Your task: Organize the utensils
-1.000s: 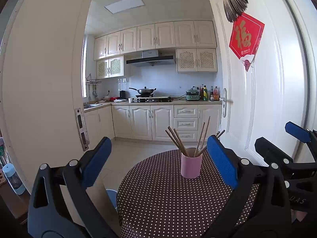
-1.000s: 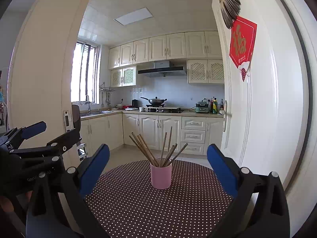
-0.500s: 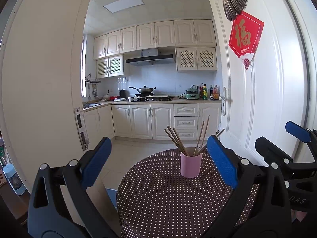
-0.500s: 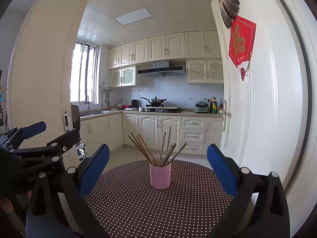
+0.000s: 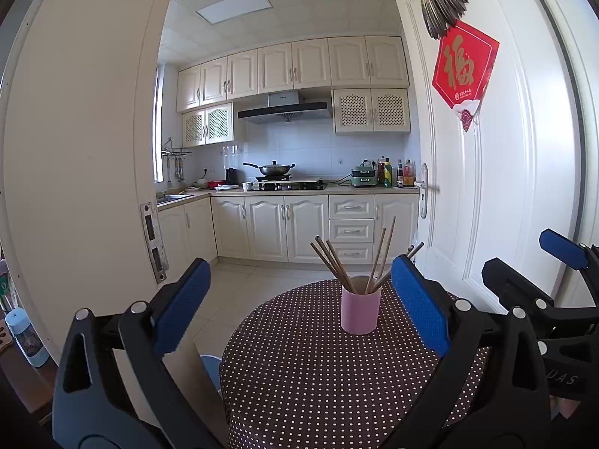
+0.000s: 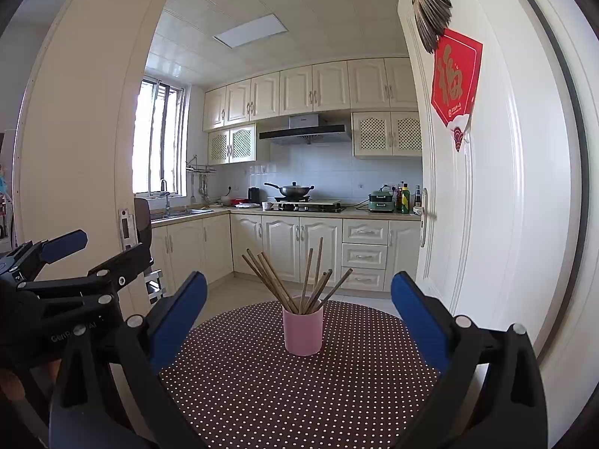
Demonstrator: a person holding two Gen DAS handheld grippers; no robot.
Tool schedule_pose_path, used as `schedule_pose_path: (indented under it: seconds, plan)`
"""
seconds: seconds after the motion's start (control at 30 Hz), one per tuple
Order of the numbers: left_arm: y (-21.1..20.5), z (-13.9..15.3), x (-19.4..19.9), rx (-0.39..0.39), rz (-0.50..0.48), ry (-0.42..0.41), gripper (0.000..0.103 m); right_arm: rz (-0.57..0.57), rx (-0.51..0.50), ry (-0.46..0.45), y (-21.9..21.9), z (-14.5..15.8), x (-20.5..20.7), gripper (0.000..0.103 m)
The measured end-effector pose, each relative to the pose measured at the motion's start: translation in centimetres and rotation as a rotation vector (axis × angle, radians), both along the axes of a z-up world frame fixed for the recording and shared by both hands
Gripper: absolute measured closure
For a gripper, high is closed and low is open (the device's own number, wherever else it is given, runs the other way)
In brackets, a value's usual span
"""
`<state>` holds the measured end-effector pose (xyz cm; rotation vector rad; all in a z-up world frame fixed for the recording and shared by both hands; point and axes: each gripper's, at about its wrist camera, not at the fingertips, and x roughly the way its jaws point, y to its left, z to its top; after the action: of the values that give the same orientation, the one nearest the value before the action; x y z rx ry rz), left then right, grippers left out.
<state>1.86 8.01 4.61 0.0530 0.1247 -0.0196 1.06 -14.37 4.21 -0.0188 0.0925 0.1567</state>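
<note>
Blue pads line both grippers, and both are held level above the near edge of the round table point(image 6: 262, 393), pointing at the kitchen. The left gripper point(image 5: 299, 307) has its fingers spread wide with nothing between them; the right gripper point(image 6: 299, 314) is spread equally wide and also holds nothing. In the left wrist view the right gripper appears at 3 o'clock, seen from the side; in the right wrist view the left gripper appears at 9 o'clock.

Only a small part of a hand point(image 6: 11, 385) shows, at the left border under the left gripper, and the frame cuts it. The lower part of the table is covered by the gripper bodies in both views. The tips of some chopsticks point(image 6: 284, 284) are hidden behind the right pad in the left wrist view.

The pink cup point(image 6: 302, 331) stands upright on the dotted tablecloth, with the chopsticks leaning out in a fan. For the right gripper it is at 12 o'clock, centred between the fingers but farther away than the tips. For the left gripper the pink cup point(image 5: 360, 310) is at about 1 o'clock, near the right finger and not touching it.
</note>
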Motion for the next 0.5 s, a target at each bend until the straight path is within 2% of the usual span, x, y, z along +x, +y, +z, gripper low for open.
schedule_pose_path:
  seconds: [0.5]
  plan:
    - [0.04, -0.11, 0.28, -0.003, 0.003, 0.01, 0.008, 0.001, -0.001, 0.008, 0.34, -0.22, 0.08, 0.008]
